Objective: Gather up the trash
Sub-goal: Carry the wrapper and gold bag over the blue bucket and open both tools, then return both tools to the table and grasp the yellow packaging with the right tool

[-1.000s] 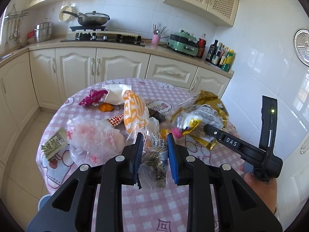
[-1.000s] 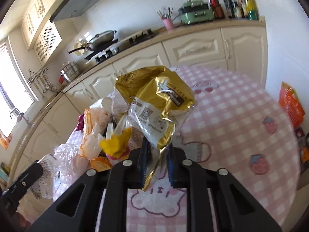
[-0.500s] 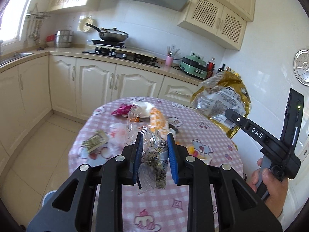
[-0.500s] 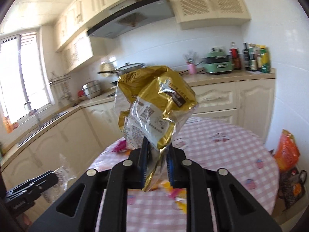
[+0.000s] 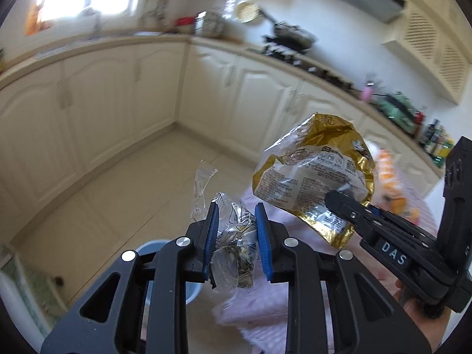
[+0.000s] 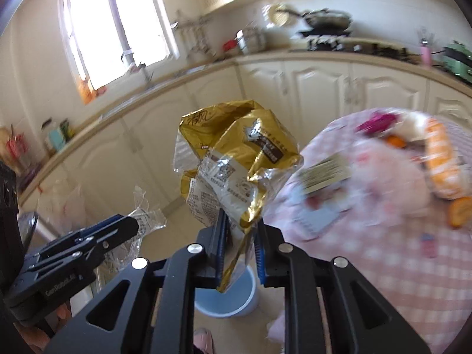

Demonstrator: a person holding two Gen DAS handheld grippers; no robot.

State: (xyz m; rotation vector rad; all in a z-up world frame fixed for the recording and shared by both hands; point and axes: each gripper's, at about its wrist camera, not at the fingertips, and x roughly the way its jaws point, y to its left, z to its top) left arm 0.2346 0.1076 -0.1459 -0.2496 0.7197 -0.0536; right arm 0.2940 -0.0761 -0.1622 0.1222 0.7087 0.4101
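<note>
The right hand-held gripper (image 6: 238,246) grips a gold snack bag (image 6: 233,162) above the blue bin (image 6: 227,298); the left hand-held gripper (image 5: 236,236) clamps a clear crumpled wrapper (image 5: 233,239) beside that bin. Neither is dropped yet, and more wrappers litter the desk (image 6: 383,250) beside the bin.

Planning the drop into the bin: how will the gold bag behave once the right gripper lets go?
The gold bag looks crumpled and empty, so probably light and floppy. Pinched only at its bottom edge by the right gripper, it may flutter rather than fall straight toward the blue bin.
</note>
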